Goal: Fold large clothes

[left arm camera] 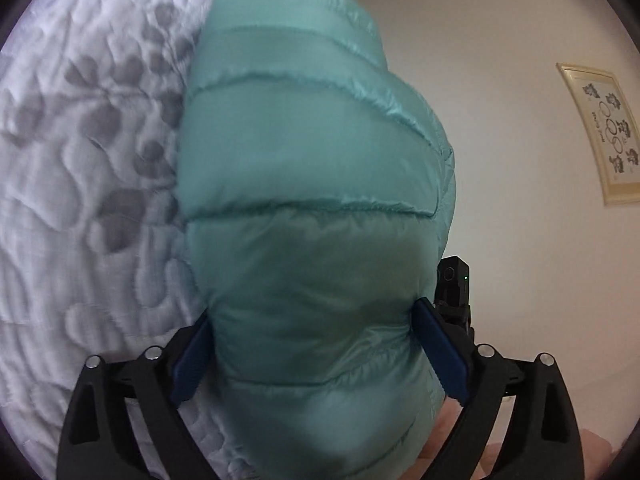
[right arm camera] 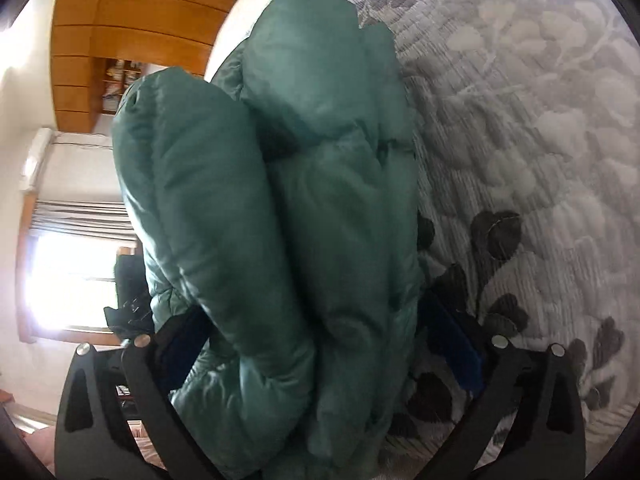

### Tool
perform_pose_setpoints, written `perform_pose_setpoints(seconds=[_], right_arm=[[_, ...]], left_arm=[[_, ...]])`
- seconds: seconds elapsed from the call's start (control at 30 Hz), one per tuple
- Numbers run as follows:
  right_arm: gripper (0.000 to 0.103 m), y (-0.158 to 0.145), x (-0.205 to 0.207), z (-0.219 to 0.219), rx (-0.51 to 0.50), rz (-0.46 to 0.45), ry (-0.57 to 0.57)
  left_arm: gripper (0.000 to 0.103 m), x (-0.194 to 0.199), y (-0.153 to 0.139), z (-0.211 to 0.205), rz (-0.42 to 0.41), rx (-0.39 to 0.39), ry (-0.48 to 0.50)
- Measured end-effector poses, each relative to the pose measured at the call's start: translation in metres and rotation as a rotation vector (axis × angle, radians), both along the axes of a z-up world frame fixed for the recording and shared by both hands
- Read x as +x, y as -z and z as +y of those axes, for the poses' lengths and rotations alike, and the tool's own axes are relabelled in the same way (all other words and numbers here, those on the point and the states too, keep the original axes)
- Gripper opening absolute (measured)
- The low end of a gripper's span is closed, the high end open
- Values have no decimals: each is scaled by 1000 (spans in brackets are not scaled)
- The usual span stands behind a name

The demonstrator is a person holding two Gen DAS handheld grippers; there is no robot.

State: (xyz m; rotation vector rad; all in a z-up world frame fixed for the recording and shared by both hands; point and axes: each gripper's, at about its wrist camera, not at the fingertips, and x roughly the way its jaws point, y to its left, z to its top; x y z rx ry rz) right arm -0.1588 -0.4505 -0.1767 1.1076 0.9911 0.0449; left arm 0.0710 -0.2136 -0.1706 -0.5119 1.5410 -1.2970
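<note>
Nearest in the left wrist view, the left gripper (left arm camera: 316,354) stands spread wide, its blue pads (left arm camera: 440,354) flanking the teal puffer jacket (left arm camera: 312,168); whether they press the padding or merely brush it I cannot tell. In the right wrist view, the right gripper (right arm camera: 320,344) is likewise at its widest, with the bundle bulging between the jaws, and any real hold there is just as unclear. The jacket lies doubled into thick, rounded layers on the leaf-patterned quilt (left arm camera: 80,200), stretching away from both grippers towards the far edge of the bed. The folding looks largely finished; what probably remains is flattening and squaring the puffy stack. Farther off hang a framed picture (left arm camera: 600,132) and a wooden cabinet (right arm camera: 132,12).
</note>
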Motion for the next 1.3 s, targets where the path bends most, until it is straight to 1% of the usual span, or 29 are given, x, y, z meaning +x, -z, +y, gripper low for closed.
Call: perform_pose_setpoints(seconds=[0.07, 0.1, 0.13, 0.17, 0.2, 0.23, 0.27, 0.3, 0.33, 0.4, 0.47, 0.57, 0.63, 0.73, 0.77, 0.87, 0.93, 0.97, 1.03, 1.07, 1.13, 1.23, 1.3], right_arm=[[98, 0, 3, 2, 6, -16, -15], [95, 1, 6, 4, 20, -23, -24], [78, 2, 10, 7, 50, -38, -38], [71, 5, 13, 9, 95, -63, -50], [67, 5, 17, 10, 108, -76, -53], [61, 1, 20, 11, 99, -90, -63], [56, -3, 23, 12, 88, -101, -71], [54, -8, 24, 14, 82, -111, -76], [51, -15, 28, 15, 78, -138, -85], [51, -29, 36, 17, 66, -170, -101], [51, -47, 53, 19, 34, -206, -127], [51, -72, 89, 21, -14, -259, -174], [51, -86, 123, 23, -48, -283, -210], [51, -96, 167, 27, -71, -300, -248], [51, -98, 189, 27, -72, -303, -261], [51, -96, 242, 28, -69, -304, -288], [51, -93, 271, 29, -70, -298, -302], [51, -90, 293, 30, -67, -292, -310], [51, -86, 311, 33, -67, -283, -320], [51, -80, 328, 35, -63, -272, -327], [51, -72, 346, 34, -55, -255, -337], [51, -62, 363, 35, -48, -226, -347], [51, -47, 373, 38, -34, -188, -348]], left_arm=[[92, -4, 0, -7, -2, -17, 12], [90, -6, -2, -9, -3, -30, 13], [87, -8, -5, -12, -5, -37, 14], [82, -10, -8, -13, -13, -41, 12], [79, -11, -11, -14, -23, -46, 10], [76, -11, -16, -14, -33, -54, 7], [72, -11, -21, -14, -41, -65, 4], [69, -11, -26, -11, -46, -79, 0], [68, -9, -34, -9, -56, -95, -8], [68, -2, -47, -6, -85, -113, -21], [68, 9, -64, -2, -123, -140, -44], [68, 30, -84, 0, -179, -163, -76], [68, 50, -96, 0, -224, -161, -105], [68, 84, -107, 0, -277, -143, -148], [68, 89, -108, 1, -291, -135, -160], [68, 116, -114, 7, -326, -105, -202], [68, 139, -111, 7, -343, -79, -228], [69, 145, -110, 9, -347, -69, -236], [69, 169, -101, 9, -345, -42, -262], [69, 175, -97, 10, -340, -35, -270], [69, 189, -86, 11, -328, -22, -285], [70, 202, -65, 13, -309, 12, -293], [71, 211, -44, 15, -287, 55, -288]])
